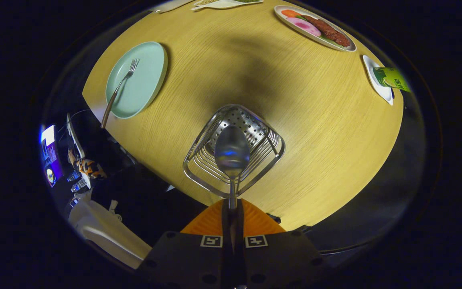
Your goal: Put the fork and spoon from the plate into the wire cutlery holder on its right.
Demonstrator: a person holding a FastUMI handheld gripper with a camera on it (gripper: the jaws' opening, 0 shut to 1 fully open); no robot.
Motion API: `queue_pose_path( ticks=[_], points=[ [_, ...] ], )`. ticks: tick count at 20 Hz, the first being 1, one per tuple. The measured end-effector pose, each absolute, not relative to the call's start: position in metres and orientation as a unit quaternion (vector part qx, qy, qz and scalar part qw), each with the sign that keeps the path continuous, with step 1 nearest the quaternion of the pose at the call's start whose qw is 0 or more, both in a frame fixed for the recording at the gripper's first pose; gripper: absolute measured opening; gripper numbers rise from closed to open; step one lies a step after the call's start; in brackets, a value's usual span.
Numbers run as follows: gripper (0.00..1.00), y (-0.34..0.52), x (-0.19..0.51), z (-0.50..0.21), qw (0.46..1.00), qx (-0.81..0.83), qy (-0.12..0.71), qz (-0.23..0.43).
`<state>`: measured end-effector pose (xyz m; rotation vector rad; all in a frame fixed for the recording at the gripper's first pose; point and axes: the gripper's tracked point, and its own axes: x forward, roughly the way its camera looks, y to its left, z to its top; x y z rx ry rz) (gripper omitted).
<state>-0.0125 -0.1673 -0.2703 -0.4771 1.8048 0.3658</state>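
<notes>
Gripper view: a round wooden table [295,120] was seen; the gripper [232,206] was clamped on the spoon [232,151] above the wire cutlery holder [199,166], the fork [118,90] at ten o'clock.

The one camera rides on the gripper [232,208] and looks steeply down along its fingers from above the near edge of the round wooden table [315,120]. The wire cutlery holder [199,160] lies close, just beyond the fingers; the plate [142,80] sits farther off, ahead and left.
</notes>
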Motion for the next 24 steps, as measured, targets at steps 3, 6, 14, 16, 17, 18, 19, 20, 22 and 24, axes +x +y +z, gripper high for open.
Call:
queue_pose_path(
  ticks=[3, 6, 14, 16, 17, 18, 19, 20, 22, 24],
  points=[
    [0.06, -0.166, -0.012, -0.272, 0.580, -0.198, 0.777, 0.146],
    [0.14, -0.165, -0.011, -0.271, 0.584, -0.190, 0.776, 0.142],
    [0.90, -0.141, 0.014, -0.227, 0.665, -0.145, 0.716, 0.154],
    [1.00, -0.131, 0.022, -0.203, 0.700, -0.143, 0.682, 0.159],
    [0.98, -0.123, 0.023, -0.193, 0.717, -0.139, 0.663, 0.163],
    [0.98, -0.113, 0.026, -0.182, 0.736, -0.133, 0.643, 0.167],
    [0.98, -0.101, 0.028, -0.173, 0.756, -0.124, 0.620, 0.171],
    [0.99, -0.086, 0.031, -0.164, 0.775, -0.114, 0.595, 0.178],
    [1.00, -0.061, 0.032, -0.150, 0.809, -0.098, 0.549, 0.186],
    [1.00, -0.037, 0.031, -0.145, 0.835, -0.089, 0.511, 0.186]
  ],
)
